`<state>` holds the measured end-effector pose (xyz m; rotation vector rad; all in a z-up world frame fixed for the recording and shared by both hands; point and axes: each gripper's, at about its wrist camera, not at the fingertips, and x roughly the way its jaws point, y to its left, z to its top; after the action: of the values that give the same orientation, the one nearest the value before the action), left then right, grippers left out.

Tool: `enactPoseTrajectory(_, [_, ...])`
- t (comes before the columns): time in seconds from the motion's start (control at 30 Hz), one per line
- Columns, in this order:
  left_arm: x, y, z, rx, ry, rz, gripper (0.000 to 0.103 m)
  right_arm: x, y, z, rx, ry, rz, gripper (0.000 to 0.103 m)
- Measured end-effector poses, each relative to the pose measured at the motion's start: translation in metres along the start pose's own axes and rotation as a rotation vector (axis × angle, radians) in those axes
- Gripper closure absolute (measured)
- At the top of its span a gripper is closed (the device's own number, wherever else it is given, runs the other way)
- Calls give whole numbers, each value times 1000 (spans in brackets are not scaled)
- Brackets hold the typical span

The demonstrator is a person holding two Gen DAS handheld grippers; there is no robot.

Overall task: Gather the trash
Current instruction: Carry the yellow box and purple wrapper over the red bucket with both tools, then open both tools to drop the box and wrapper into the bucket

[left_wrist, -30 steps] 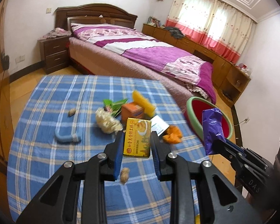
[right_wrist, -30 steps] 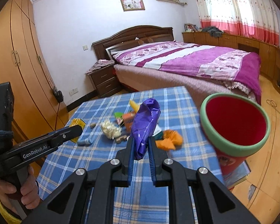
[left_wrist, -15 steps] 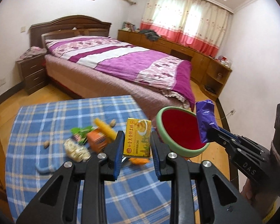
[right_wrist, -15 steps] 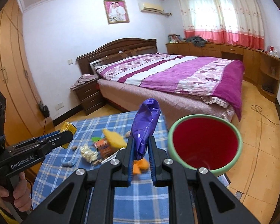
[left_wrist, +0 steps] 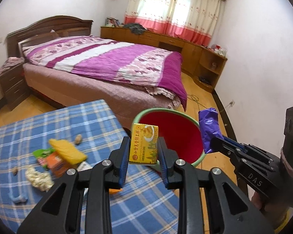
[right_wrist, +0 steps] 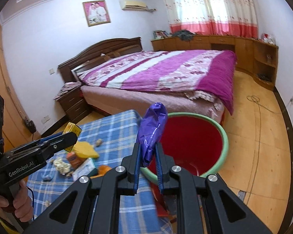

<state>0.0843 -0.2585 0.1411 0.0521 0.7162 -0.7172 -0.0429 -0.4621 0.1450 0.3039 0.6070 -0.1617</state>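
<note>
The left gripper [left_wrist: 143, 156] is clamped on a yellow box [left_wrist: 144, 144], its blue pads pressing the box's two side faces, and the box stands upright between the fingers with its printed front toward the camera. The box is held in the air in front of the near rim of the bin [left_wrist: 195, 160], a red pail with a pale green rim that stands on the floor just off the table's corner. The right gripper [right_wrist: 148, 157] is closed narrowly on a crumpled purple wrapper [right_wrist: 152, 132], which sticks up out of the jaws; in the right wrist view the wrapper overlaps the bin's left rim, and in the left wrist view it shows beside the bin's right edge. Whether either piece is directly over the opening cannot be told. Both grippers are near each other, one on each side of the bin. The table [left_wrist: 84, 120] wears a blue plaid cloth and carries more litter, blurred in both views: a yellow sponge [left_wrist: 68, 151] lying on an orange carton [left_wrist: 57, 163], a green wrapper [left_wrist: 42, 153] beside them, a pale crumpled wad [left_wrist: 39, 178], a peanut shell [left_wrist: 79, 139] and a light blue scrap [left_wrist: 18, 198] near the left edge. A bed [left_wrist: 111, 62] with a purple striped quilt stands behind the table.
</note>
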Motion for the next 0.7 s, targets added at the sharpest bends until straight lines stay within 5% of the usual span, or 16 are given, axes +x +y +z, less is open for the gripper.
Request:
enactPoseTrajectory(0.3, [80, -21, -11, 28, 118, -37, 75, 44, -54, -15, 75, 65, -48, 86])
enactPoseTrajectory(0.7, [139, -33, -21, 78, 191, -36, 75, 81, -88, -29, 130, 117, -77, 85])
